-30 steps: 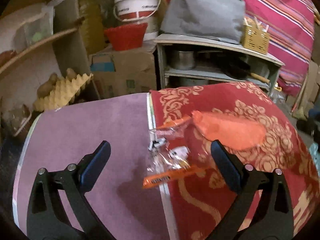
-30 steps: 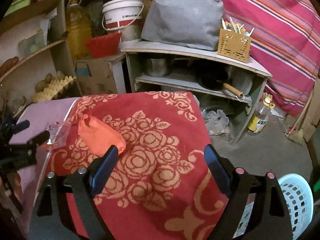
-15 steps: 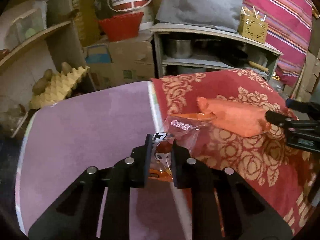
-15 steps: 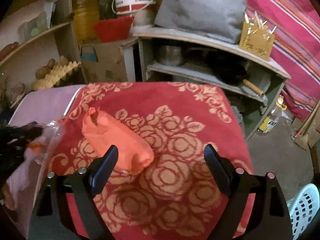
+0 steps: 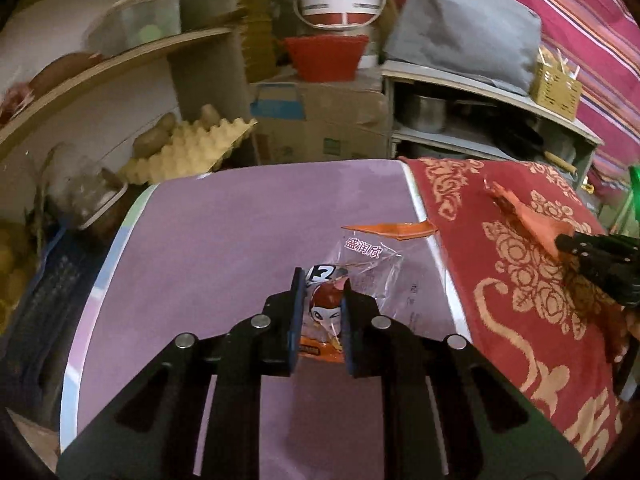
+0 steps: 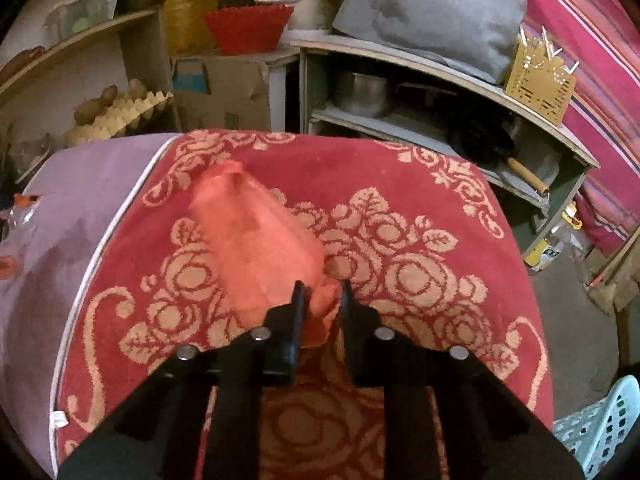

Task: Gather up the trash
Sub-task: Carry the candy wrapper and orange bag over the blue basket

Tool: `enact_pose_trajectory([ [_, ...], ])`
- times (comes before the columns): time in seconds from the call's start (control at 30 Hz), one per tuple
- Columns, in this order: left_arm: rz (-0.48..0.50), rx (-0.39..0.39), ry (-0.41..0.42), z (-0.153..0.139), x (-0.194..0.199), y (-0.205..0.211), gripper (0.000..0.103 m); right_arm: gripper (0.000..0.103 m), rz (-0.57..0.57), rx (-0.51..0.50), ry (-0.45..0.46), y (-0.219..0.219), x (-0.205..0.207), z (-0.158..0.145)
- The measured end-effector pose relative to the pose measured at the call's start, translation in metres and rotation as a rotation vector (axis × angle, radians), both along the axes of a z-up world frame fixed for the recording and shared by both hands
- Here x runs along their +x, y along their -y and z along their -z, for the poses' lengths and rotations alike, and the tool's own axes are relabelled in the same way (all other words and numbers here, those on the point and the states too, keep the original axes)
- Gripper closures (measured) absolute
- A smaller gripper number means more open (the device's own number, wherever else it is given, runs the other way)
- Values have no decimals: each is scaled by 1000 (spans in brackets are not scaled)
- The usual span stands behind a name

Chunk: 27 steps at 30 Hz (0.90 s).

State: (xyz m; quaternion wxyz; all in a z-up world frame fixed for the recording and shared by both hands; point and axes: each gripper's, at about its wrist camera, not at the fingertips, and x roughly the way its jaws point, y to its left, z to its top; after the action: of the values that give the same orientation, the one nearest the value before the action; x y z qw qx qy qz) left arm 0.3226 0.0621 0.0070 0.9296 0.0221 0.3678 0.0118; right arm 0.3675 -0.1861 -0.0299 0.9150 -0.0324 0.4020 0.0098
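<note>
Left gripper (image 5: 320,280): 2 fingers pressed together on a clear snack wrapper (image 5: 360,268) with orange ends and a cartoon face; the wrapper's near end is pinched between the pads, the rest fans out ahead over the purple mat (image 5: 248,240), close to the white seam where the mat meets the red floral cloth (image 6: 400,184). Whether the wrapper's far end touches the mat, cannot tell. Right gripper (image 6: 320,292): 2 fingers closed on the near end of an orange plastic bag (image 6: 256,240), which stretches away on the red cloth toward the far left. In the left wrist view the right gripper (image 5: 560,244) shows at the right edge, gripping the same bag (image 5: 532,220). A pale blue basket (image 6: 600,424) sits at lower right, off the cloth.
</note>
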Motion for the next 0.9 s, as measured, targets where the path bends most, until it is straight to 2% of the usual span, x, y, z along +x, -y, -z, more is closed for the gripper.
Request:
enact_pose_trajectory([
  [0.07, -16, -13, 3, -2, -7, -5, 89, 98, 6, -5, 28, 4, -12, -9],
  [0.17, -20, -31, 16, -10, -22, -5, 89, 98, 21, 28, 59, 16, -33, -24],
  [0.33, -1, -38, 71, -37, -57, 14, 89, 98, 61, 80, 131, 48, -94, -59],
  [0.53, 52, -33, 160, -77, -111, 55, 89, 98, 123, 123, 228, 92, -172, -93],
  [0.67, 106, -20, 219, -95, -149, 94, 89, 98, 173, 100, 293, 120, -220, -110],
  [0.9, 182, -29, 242, -92, -177, 153, 89, 98, 261, 85, 336, 175, -275, -115],
])
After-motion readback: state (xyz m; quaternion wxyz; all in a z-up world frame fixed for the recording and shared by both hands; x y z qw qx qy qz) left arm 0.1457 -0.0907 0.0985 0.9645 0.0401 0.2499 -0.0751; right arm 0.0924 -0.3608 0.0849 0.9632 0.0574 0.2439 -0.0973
